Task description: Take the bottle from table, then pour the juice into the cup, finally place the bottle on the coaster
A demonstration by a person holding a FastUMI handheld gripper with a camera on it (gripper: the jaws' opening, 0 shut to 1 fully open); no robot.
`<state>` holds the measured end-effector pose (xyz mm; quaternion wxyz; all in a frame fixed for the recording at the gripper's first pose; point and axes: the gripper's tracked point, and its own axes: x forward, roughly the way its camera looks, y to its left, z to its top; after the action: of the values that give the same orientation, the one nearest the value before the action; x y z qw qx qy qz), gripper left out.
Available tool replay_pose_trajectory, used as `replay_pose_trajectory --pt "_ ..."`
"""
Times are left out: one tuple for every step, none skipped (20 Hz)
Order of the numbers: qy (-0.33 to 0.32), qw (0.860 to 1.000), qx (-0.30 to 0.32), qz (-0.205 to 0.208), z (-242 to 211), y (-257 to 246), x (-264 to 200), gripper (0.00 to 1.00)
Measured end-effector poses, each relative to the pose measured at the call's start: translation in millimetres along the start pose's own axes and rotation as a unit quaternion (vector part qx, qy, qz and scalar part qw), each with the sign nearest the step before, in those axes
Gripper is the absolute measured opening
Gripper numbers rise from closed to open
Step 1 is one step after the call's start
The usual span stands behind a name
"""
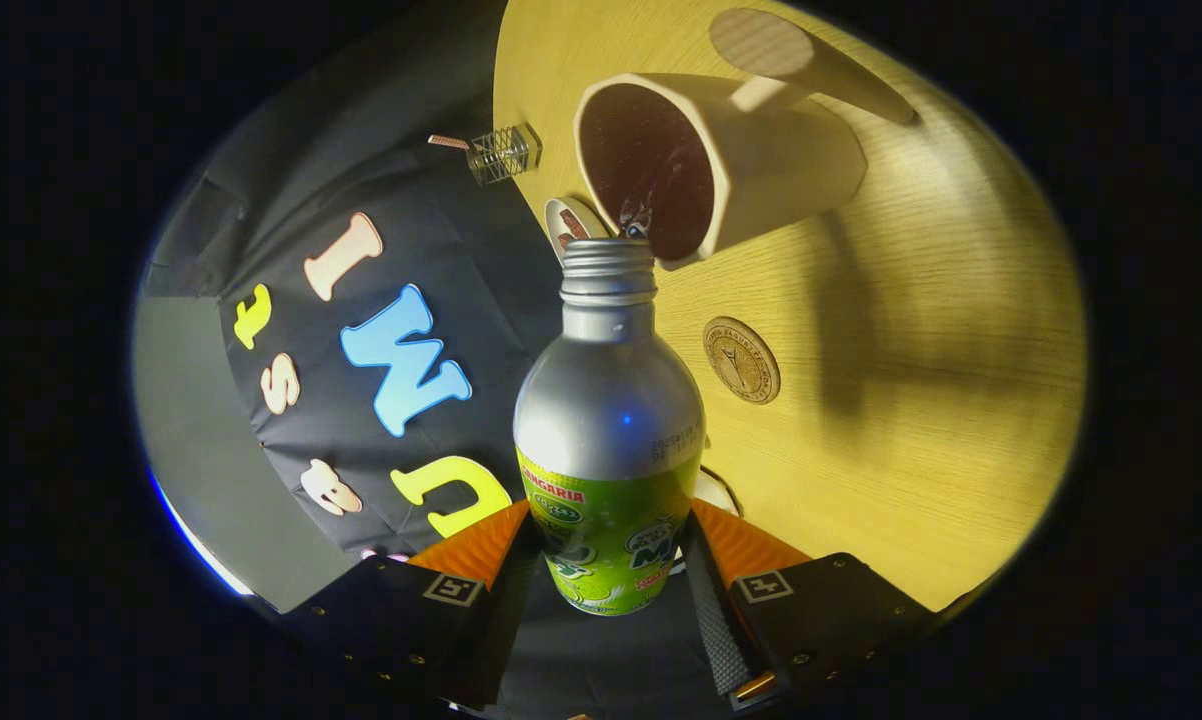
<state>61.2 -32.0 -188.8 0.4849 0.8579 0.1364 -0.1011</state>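
Between the fingers, the gripper (pixel 606 560) held the bottle (pixel 609 440), one finger pressing on each side of its labelled lower body. The bottle pointed away from the fingers toward 12 o'clock, cap off, threaded neck open. The whole scene appeared rolled on its side, so the bottle was judged to be tipped well over.

Just beyond the neck, at 12 to 1 o'clock, stood the cup (pixel 751 165), its mouth facing the bottle and its lower rim touching or nearly touching the bottle's mouth. The cup's inside looked dark; whether juice lay in it could not be told. No stream was visible at the neck.

At 2 o'clock from the bottle's shoulder, a round coaster (pixel 742 360) lay on the table (pixel 941 420), near the cup but apart from it.

Judgement: the pouring step was in hand. The next move called for righting the bottle without knocking the cup's rim, then carrying it the short way to the coaster and setting it upright there before opening the fingers.
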Motion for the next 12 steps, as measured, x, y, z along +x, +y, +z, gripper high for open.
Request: replay_pose_trajectory --pt "-0.001 1.0 0.005 0.001 2 2 0 0.76" --pt "-0.003 1.0 0.009 0.002 3 5 -1 0.77" --pt "-0.004 1.0 0.014 0.001 4 6 1 0.77" --pt "-0.006 1.0 0.02 0.002 6 8 1 0.77" --pt "-0.008 1.0 0.027 0.004 8 11 1 0.77" --pt "-0.01 0.999 0.033 0.007 10 14 0 0.77" --pt "-0.01 0.999 0.038 0.011 10 17 -1 0.77" --pt "-0.011 0.999 0.041 0.014 10 20 -1 0.77" --pt "-0.012 0.999 0.043 0.016 11 22 -1 0.76" --pt "-0.013 0.999 0.046 0.018 12 25 -3 0.77" --pt "-0.013 0.998 0.05 0.019 12 26 -2 0.77" --pt "-0.014 0.998 0.053 0.019 12 27 -2 0.76"
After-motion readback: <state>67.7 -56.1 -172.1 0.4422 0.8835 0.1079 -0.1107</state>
